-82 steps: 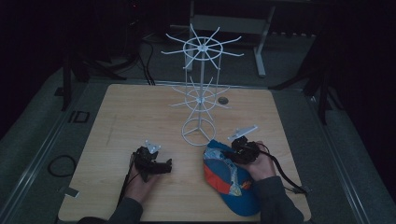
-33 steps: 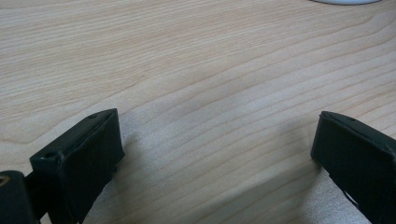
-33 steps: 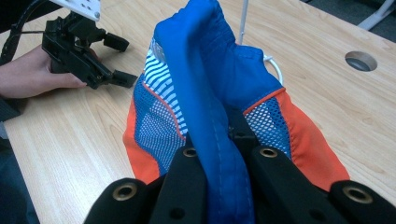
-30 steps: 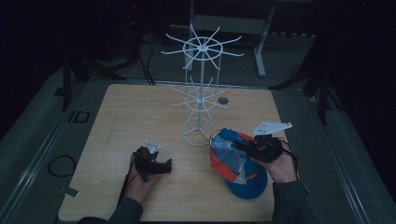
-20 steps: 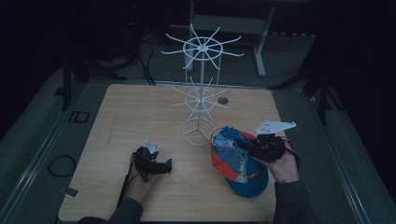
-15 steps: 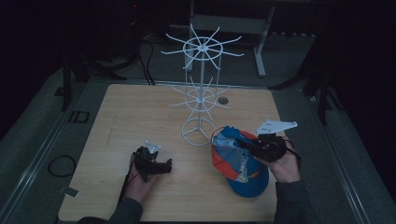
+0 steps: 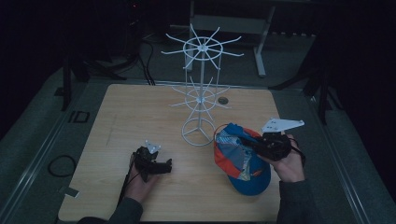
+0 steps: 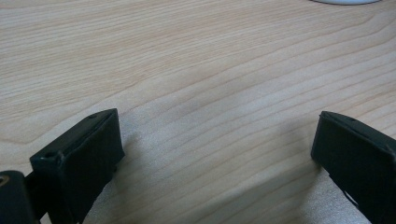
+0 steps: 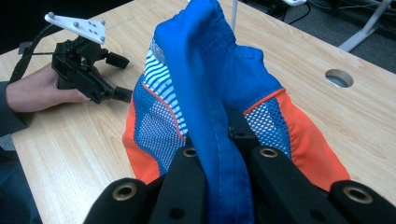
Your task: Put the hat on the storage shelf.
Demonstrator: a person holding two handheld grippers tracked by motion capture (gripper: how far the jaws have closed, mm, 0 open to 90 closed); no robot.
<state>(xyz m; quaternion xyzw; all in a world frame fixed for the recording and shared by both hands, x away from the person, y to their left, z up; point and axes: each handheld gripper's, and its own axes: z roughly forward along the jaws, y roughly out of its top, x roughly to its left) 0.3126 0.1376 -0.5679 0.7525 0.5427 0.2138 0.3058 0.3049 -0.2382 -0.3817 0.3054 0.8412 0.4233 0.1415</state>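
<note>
Leftmost, the left gripper (image 7: pixel 161 164) rested low on the wooden table (image 7: pixel 140 112), jaws spread wide with nothing but bare wood grain between them in the left gripper view. Idle, by the look of it.

Centre: a white wire display stand (image 7: pixel 200 88) stood upright on its ring base, spoke arms bare.

Right of the stand's base, the baseball cap (image 7: pixel 238 156) lay partly on the table, just beside the ring base, blue with orange and mesh panels. The right gripper (image 7: pixel 257 145) had its jaws clamped tight on a fold of the blue fabric (image 9: pixel 219 116), probably the cap's edge, which stood up between the jaws in the right gripper view.

Handling, as judged: light, soft cloth crown that sagged and folded under its own weight; mesh could snag on the wire spokes. The brim looked stiffer and would give a steadier hold than the crown. A pinch at the rim seemed sound, but the free side was likely to swing.
</note>
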